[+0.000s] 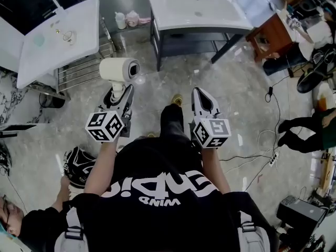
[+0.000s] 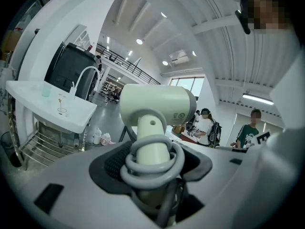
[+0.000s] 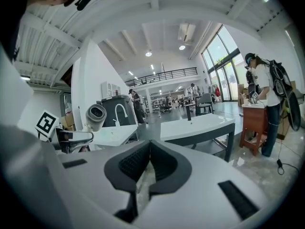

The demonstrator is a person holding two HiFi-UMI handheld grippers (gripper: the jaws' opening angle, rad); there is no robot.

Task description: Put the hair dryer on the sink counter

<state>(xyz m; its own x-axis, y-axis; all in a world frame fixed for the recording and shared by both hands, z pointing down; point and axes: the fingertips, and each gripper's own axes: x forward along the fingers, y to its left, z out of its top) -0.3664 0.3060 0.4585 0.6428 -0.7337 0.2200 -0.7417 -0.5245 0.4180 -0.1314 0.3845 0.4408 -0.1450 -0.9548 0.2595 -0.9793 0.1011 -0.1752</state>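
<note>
A cream hair dryer [image 1: 119, 69] stands upright over the floor, its handle clamped in my left gripper [image 1: 123, 92], which is shut on it. In the left gripper view the hair dryer [image 2: 157, 108] fills the centre, and its grey cord [image 2: 151, 163] is looped round the handle between the jaws. My right gripper [image 1: 200, 93] is level with it on the right, shut and empty; its pads [image 3: 143, 162] meet. One white sink counter [image 1: 58, 35] with a faucet lies ahead on the left. A second sink counter [image 1: 197, 10] on a dark frame lies straight ahead.
A wire rack [image 1: 79, 71] sits under the left sink. Small bottles [image 1: 128, 19] stand on the floor between the sinks. A wooden stand [image 1: 270, 35], cables [image 1: 270, 96] and a person's legs [image 1: 307, 130] are on the right. Another person crouches at lower left [image 1: 31, 222].
</note>
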